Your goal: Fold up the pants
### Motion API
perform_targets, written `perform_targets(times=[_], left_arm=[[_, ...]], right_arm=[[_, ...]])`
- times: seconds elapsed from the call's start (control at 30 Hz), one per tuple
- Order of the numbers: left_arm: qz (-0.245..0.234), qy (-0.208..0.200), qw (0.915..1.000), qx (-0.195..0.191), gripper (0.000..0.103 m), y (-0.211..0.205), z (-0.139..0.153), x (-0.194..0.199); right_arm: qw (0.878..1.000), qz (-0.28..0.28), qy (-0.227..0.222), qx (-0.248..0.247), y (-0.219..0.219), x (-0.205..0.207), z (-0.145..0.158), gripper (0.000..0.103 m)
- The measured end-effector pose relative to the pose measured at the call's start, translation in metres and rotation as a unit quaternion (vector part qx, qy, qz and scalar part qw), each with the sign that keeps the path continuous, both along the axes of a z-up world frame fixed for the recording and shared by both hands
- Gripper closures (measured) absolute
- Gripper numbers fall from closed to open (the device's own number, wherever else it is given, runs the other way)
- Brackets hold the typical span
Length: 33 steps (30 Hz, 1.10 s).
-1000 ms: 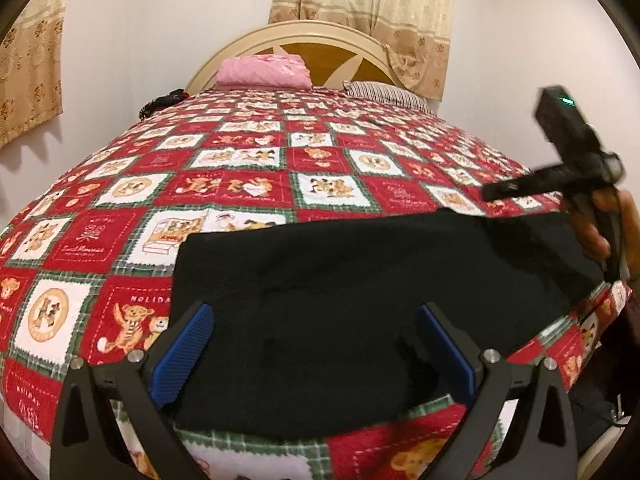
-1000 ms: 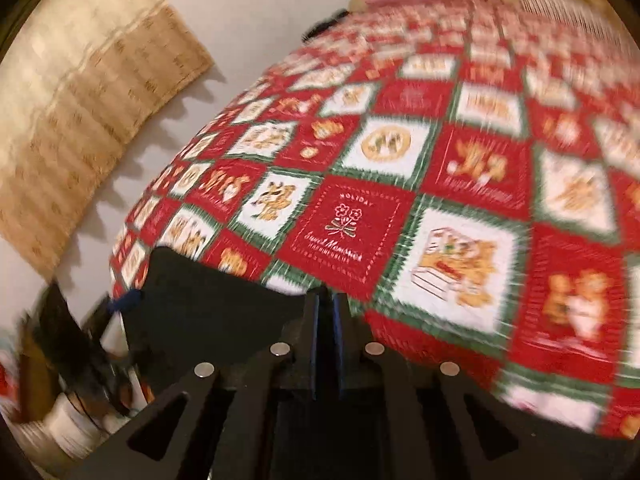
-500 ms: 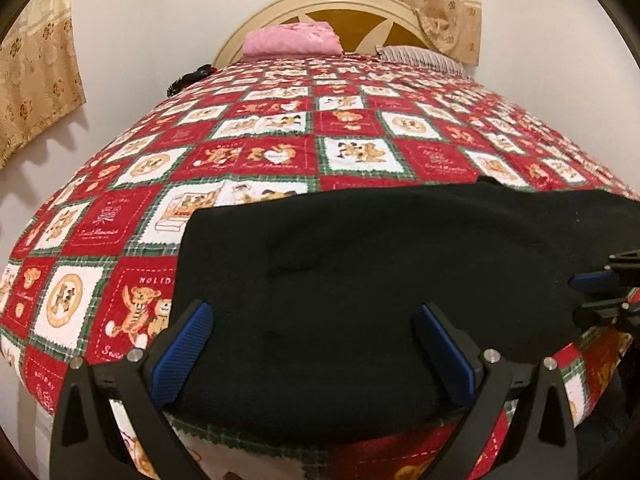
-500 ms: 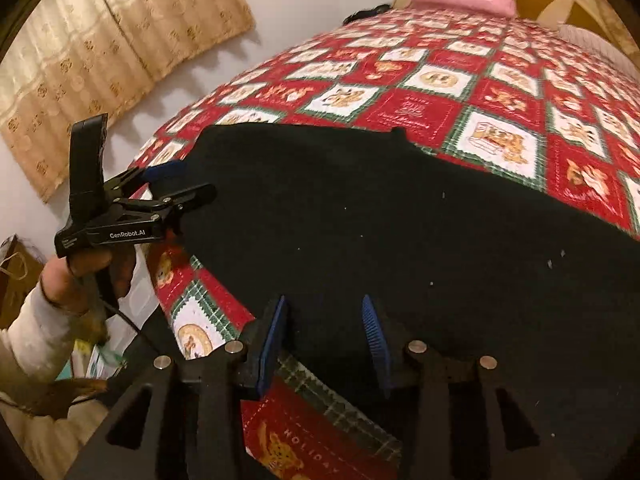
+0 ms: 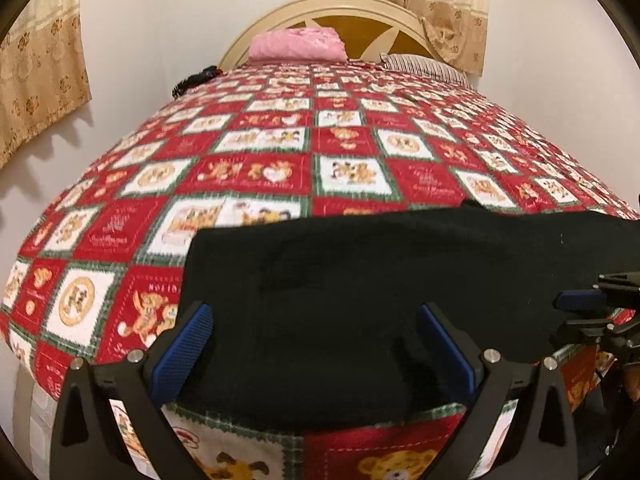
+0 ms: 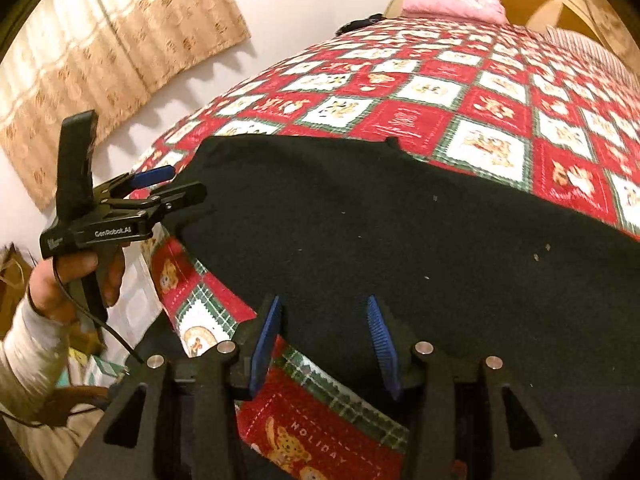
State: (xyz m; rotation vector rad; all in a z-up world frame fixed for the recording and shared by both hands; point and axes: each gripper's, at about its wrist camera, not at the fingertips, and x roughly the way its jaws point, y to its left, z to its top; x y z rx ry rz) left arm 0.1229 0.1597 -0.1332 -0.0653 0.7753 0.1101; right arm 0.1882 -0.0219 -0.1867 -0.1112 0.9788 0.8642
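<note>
Black pants (image 5: 360,280) lie flat across the near end of a bed with a red teddy-bear quilt (image 5: 280,160). My left gripper (image 5: 316,352) is open, its blue pads hovering over the pants' near left part. My right gripper (image 6: 324,340) is open over the pants' near edge (image 6: 400,240). The right gripper also shows at the right edge of the left wrist view (image 5: 584,312). The left gripper shows in the right wrist view (image 6: 168,184), open beside the pants' left end.
A pink pillow (image 5: 296,44) and a striped pillow (image 5: 424,68) lie by the cream headboard (image 5: 340,8). A dark object (image 5: 196,80) sits at the bed's far left edge. Beige curtains (image 6: 100,60) hang on the white walls. Clutter lies on the floor below the bed's corner (image 6: 92,364).
My right gripper opened from shut and came down from the quilt to the pants' near edge. My left gripper stayed open and shifted slightly closer over the pants.
</note>
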Motion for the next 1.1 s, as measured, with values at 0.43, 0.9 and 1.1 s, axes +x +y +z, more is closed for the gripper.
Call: perform_targets(times=[0.43,0.9,1.1], left_arm=[[-0.040,0.037,0.9984,-0.014,0.000,-0.037,-0.027,0.033],[-0.070,0.017,0.9972,-0.021,0.000,-0.074,-0.019,0.043],[-0.076,0.014,0.9970,-0.007,0.000,-0.080,-0.017,0.045]], right_arm=[[0.996,-0.075,0.018,0.037,-0.062,0.012,-0.006,0.054],[0.940,-0.328,-0.066,0.059,-0.308,0.010,0.065,0.054],[0.900,-0.428,-0.072,0.039,-0.417,0.025,0.080,0.054]])
